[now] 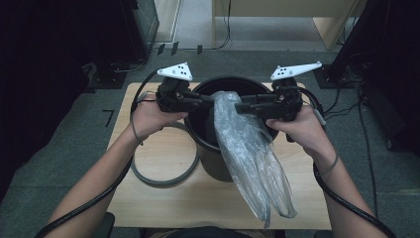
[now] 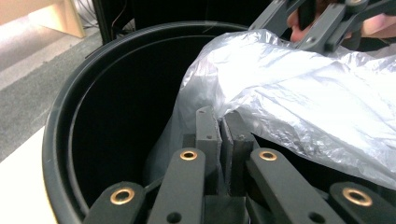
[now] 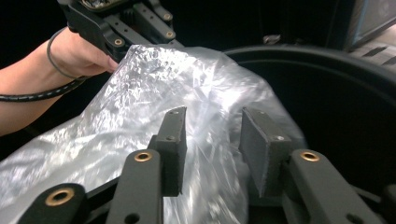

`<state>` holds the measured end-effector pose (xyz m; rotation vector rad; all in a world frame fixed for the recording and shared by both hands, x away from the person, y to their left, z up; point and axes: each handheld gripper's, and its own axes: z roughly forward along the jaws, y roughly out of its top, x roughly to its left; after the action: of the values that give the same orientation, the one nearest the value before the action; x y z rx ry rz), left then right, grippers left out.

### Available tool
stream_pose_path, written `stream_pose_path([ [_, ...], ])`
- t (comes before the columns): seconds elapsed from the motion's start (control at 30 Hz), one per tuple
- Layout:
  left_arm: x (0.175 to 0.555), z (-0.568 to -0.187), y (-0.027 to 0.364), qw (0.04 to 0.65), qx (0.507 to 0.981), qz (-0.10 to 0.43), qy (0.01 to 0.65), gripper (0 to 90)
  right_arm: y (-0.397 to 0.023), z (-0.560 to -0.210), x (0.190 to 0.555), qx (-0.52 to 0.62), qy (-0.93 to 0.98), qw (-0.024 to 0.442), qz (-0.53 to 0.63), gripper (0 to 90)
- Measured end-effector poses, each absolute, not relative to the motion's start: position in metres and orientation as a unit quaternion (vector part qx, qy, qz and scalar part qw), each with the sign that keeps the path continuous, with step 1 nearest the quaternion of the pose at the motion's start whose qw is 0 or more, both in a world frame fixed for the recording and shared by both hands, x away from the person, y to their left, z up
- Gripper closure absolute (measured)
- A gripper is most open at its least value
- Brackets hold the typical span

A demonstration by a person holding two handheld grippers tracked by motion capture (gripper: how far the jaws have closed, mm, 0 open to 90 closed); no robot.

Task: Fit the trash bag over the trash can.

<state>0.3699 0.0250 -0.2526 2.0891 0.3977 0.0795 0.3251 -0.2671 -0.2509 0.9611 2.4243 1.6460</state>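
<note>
A black bucket stands in the middle of the wooden table. A clear plastic bag hangs from the bucket's mouth over its near rim and down onto the table. My left gripper reaches over the bucket's left rim. In the left gripper view its jaws are pressed together on a fold of the bag. My right gripper comes in from the right. In the right gripper view its pads stand apart, with the bag's film loose between them.
A grey ring lies flat on the table, left of the bucket, under my left wrist. Cables trail from both grippers off the near edge. Beyond the table are a carpeted floor, dark equipment and wooden furniture legs.
</note>
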Motion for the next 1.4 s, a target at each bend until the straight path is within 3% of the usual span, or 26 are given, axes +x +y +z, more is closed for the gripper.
stream_pose_path([
  [0.5, 0.38, -0.257, 0.041, 0.502, 0.843, 0.022, 0.193, 87.3, -0.302, -0.262, 0.322, 0.331, 0.767, 0.063, 0.546, 71.2],
  [0.93, 0.382, -0.251, 0.04, 0.524, 0.825, 0.011, 0.21, 86.2, -0.297, -0.277, 0.3, 0.278, 0.794, 0.094, 0.533, 63.4],
  [1.23, 0.371, -0.258, 0.037, 0.493, 0.855, 0.037, 0.156, 49.5, -0.296, -0.285, 0.295, 0.274, 0.795, 0.093, 0.534, 57.4],
  [1.4, 0.363, -0.26, 0.037, 0.496, 0.857, 0.038, 0.134, 42.9, -0.295, -0.284, 0.293, 0.272, 0.794, 0.095, 0.535, 57.3],
])
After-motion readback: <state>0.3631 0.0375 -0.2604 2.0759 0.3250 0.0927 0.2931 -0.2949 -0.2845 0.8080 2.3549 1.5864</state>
